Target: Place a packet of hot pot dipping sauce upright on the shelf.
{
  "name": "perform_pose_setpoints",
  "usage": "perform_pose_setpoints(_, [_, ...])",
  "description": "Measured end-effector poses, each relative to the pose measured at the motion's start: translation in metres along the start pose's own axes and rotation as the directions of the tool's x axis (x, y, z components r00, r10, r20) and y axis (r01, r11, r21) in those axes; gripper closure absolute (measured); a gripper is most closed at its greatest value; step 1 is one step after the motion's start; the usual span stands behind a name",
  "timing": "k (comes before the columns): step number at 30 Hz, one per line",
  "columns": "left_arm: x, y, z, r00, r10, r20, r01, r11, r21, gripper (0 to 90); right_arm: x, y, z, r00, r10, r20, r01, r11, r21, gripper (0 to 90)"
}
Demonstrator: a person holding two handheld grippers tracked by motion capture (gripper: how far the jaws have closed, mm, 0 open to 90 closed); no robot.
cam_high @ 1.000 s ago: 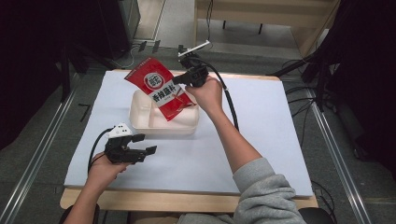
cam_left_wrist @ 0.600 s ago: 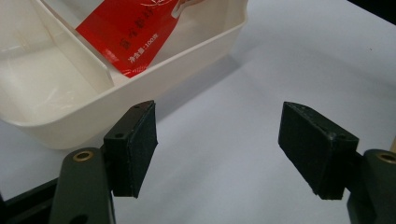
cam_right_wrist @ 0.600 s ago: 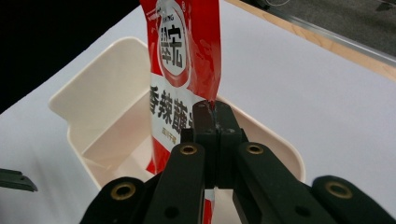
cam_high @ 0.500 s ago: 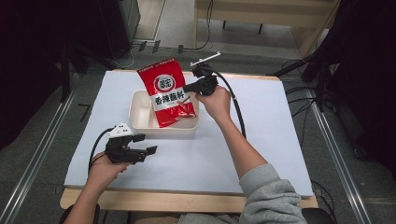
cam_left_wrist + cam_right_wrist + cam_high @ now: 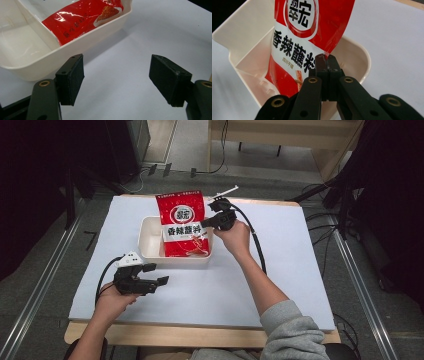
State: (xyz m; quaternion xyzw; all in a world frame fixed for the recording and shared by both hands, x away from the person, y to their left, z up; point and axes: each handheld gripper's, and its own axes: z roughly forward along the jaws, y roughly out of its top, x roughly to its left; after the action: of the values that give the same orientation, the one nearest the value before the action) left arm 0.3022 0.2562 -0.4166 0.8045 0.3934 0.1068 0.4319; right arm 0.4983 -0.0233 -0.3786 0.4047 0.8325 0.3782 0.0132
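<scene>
Lower left of high view: left gripper (image 5: pixel 150 281) rests on the table (image 5: pixel 300 270), jaws apart, nothing between. Centre: red pouch (image 5: pixel 182 222) stands in the white tray (image 5: pixel 147 237), long axis up the frame, top edge leaning away, bottom in tray. Right gripper (image 5: pixel 206 224) clamped together on pouch's right edge.

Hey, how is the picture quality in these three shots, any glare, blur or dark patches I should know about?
High view: the white table cover is evenly lit, the room around it falls into deep shadow. Left gripper view: white glare streaks on the red seasoning packet, a soft shadow beside the cream tray, the near tongs slightly soft. Right gripper view: packet print sharp, the far table washed pale.
</scene>
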Motion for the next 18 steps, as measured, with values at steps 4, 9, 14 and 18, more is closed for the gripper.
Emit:
perform_pose_setpoints(4, [0.0,0.0,-0.0004,1.0,-0.002,0.001,0.002,1.0,-0.001,29.2,-0.0025,-0.0032,0.002,1.0,0.005,0.004,-0.005,1.0,0.002,90.0])
perform_pose_setpoints(9, [0.0005,-0.0002,0.0,1.0,-0.004,0.006,0.004,1.0,0.002,29.2,-0.0046,-0.0084,0.0047,0.9999,0.004,0.012,-0.004,1.0,0.02,90.0])
perform_pose_setpoints(14, [0.0006,0.0001,0.0,1.0,-0.001,0.004,0.001,1.0,0.002,29.2,-0.0045,-0.0084,0.0034,0.9999,-0.005,0.012,0.004,1.0,0.019,90.0])
perform_pose_setpoints(18, [0.0004,0.0002,0.0,1.0,-0.001,0.003,0.001,1.0,-0.001,29.2,-0.0011,-0.0055,-0.0013,0.9985,-0.046,0.031,0.045,0.999,0.02,90.0])
